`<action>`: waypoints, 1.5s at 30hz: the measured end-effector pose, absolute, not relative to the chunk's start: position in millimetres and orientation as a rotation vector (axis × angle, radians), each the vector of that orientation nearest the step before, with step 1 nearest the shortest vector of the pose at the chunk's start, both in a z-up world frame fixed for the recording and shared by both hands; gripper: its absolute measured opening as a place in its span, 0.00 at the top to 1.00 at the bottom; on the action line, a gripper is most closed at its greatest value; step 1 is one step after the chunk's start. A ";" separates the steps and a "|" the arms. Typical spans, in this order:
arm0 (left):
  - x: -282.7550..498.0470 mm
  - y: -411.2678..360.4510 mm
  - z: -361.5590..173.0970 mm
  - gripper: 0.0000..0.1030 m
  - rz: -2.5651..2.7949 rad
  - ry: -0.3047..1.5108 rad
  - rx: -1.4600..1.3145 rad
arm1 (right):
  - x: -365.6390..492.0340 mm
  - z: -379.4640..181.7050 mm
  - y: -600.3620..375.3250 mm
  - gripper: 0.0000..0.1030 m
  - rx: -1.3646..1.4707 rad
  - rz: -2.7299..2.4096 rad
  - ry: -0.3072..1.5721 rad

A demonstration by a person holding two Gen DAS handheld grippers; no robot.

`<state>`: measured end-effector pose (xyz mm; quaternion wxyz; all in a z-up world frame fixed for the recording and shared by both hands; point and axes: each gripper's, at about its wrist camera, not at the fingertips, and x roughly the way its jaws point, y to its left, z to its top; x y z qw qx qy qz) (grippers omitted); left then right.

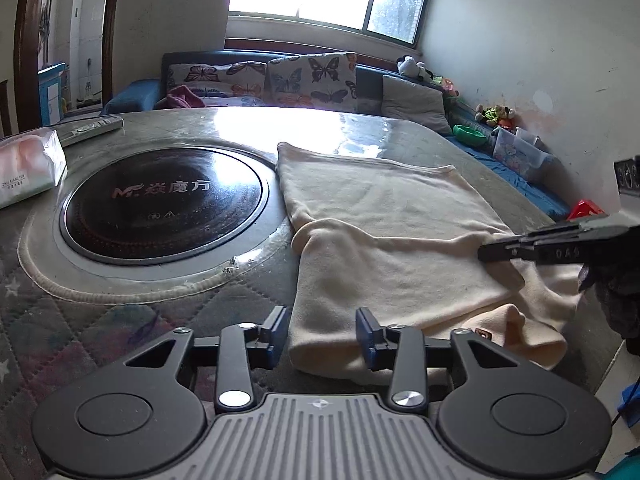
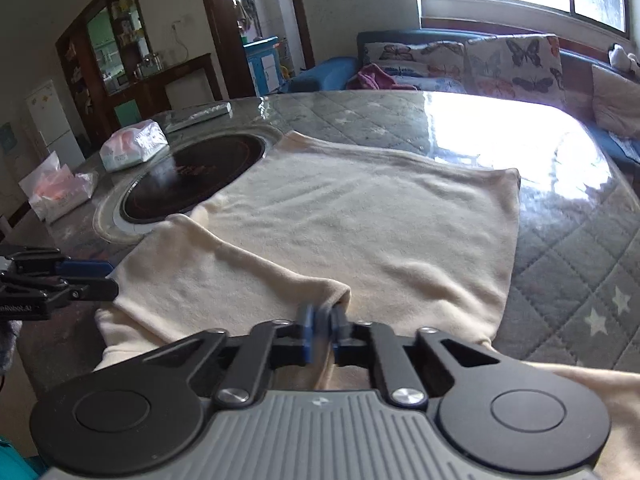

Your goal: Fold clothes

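Note:
A cream garment lies spread on the quilted table, with one sleeve folded across its near part. It also shows in the right wrist view. My left gripper is open, its jaws straddling the garment's near left edge just above the cloth. My right gripper is shut on the sleeve cuff and holds it over the garment's body. The right gripper shows side-on in the left wrist view. The left gripper shows at the left edge of the right wrist view.
A round black induction hob is set in the table left of the garment. A tissue pack and a remote lie at the far left. A sofa with butterfly cushions stands behind the table.

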<state>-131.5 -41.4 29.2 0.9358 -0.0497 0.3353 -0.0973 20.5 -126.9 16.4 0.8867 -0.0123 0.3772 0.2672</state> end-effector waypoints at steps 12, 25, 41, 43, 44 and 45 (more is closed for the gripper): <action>-139.5 -58.9 20.9 0.48 -0.196 0.627 0.013 | 6.2 142.0 -92.4 0.95 -0.174 0.647 0.499; -148.4 -59.5 18.8 0.78 -0.183 0.607 0.076 | -9.9 155.6 -82.2 0.95 -0.275 0.582 0.486; -148.9 -30.3 57.2 0.79 -0.236 0.644 0.071 | -0.4 40.2 -151.1 0.88 -0.104 0.418 0.752; -134.3 -34.8 64.0 0.79 -0.249 0.632 0.051 | -6.6 42.3 -150.7 0.88 -0.120 0.423 0.712; -125.2 -39.7 64.9 0.79 -0.264 0.628 0.041 | -8.5 41.4 -147.8 0.88 -0.128 0.434 0.701; -115.2 -46.1 64.2 0.80 -0.283 0.625 0.031 | -10.3 40.5 -144.9 0.88 -0.137 0.444 0.690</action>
